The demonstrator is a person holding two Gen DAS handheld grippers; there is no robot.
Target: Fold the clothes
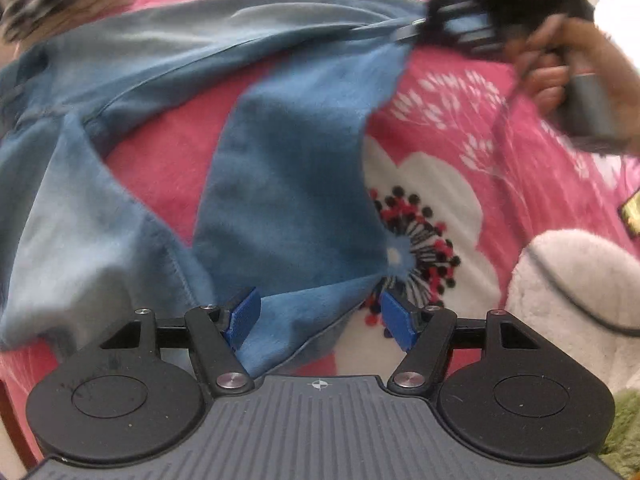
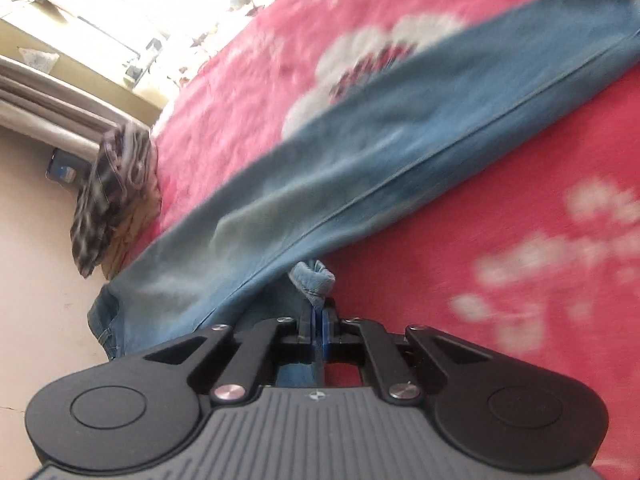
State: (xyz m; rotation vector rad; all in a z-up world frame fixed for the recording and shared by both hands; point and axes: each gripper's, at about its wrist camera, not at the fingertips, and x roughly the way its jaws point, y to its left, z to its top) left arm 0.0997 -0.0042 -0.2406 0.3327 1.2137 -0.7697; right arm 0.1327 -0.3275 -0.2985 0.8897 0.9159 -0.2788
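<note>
Jeans [image 1: 132,80] lie spread on the pink floral blanket [image 1: 500,168], one leg running toward 1 o'clock. Right gripper [image 2: 318,322] pinches a bunched hem; left gripper [image 1: 320,318] gapes wide over the other leg's end.

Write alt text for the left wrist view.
The open left gripper straddles the hem of a pair of blue denim jeans spread on a pink fleece blanket with white flowers. At top right, the right gripper, held by a hand, pulls up the other leg's end. A white fluffy cloth lies at right.
</note>
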